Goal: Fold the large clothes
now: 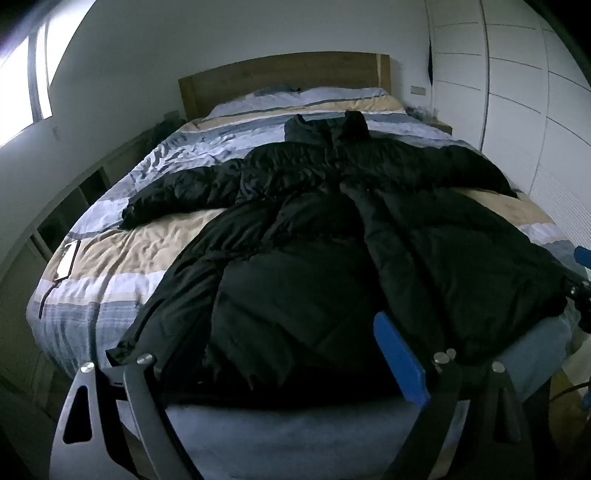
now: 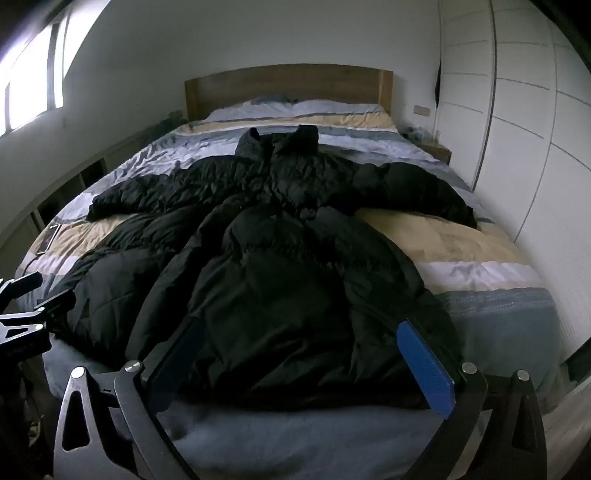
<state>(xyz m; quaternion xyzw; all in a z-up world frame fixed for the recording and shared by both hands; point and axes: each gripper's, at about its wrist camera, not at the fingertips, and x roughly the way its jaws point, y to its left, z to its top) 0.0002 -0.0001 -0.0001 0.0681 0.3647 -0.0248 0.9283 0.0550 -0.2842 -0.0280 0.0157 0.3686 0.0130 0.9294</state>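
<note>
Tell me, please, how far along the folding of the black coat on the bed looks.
Done: the black coat lies spread on the bed, sleeves out to both sides. In hand: nothing yet; the left gripper and right gripper hover open over its hem, gripping no fabric. Left: every fold.

1. Coat – plain black, quilted, mid-frame.
2. Bedspread – wide bands of beige, white, grey-blue; beige at 9 o'clock of the coat.
3. Headboard – brown wood, 12 o'clock.
4. Wardrobe – white with thin grey lines, 2 o'clock.
5. Left gripper – dark grey, blue pad.
6. Wall – white.
</note>
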